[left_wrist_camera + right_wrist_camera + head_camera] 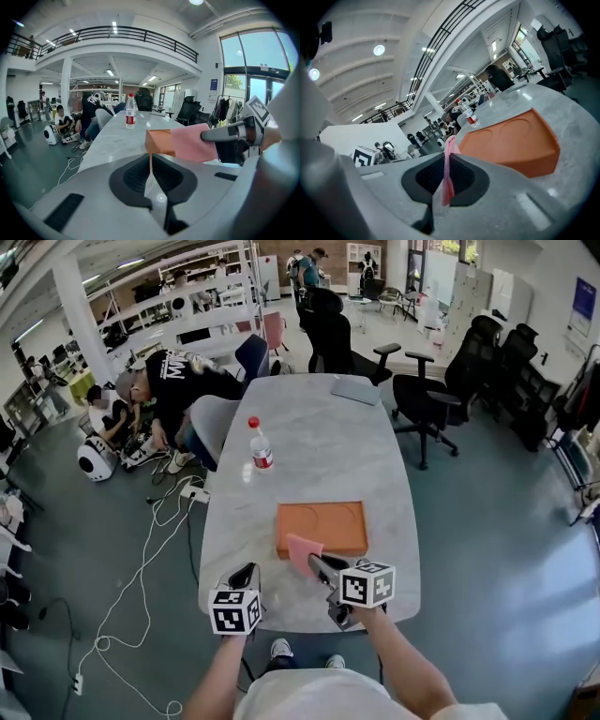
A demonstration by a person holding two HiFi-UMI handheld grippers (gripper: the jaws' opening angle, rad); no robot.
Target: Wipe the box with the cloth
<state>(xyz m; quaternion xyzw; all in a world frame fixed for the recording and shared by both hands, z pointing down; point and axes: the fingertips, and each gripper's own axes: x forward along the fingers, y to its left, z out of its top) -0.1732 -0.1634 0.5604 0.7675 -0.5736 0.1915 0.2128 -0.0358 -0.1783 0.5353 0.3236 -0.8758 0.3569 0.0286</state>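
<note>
- Orange box (328, 521) lies flat on the pale marbled tabletop (309, 418), toward the near end and a little right of the middle. Its top face shows two shallow round hollows.
- A pink cloth (302, 551) hangs over the box's near left corner. From the left gripper view it covers part of the box's near side. I cannot tell whether it presses on the box.
- The right claw (446, 173) is clamped on the cloth: a thin pink fold stands upright between its two jaws and sticks out past the tips toward the box. The claw sits just at the box's near edge and points at it.
- The left claw (151, 173) has its jaws pressed together with nothing between them. It is held over the near edge of the tabletop, left of the box and apart from it.
- A water bottle (260, 446) with a red cap and red label stands upright farther up the tabletop, left of centre and well beyond the box.
- Black office chairs (427, 395) stand around the far and right sides of the tabletop.
- On the floor to the left, a person (183, 381) in a black shirt bends down, and white cables (150, 549) trail nearby.
</note>
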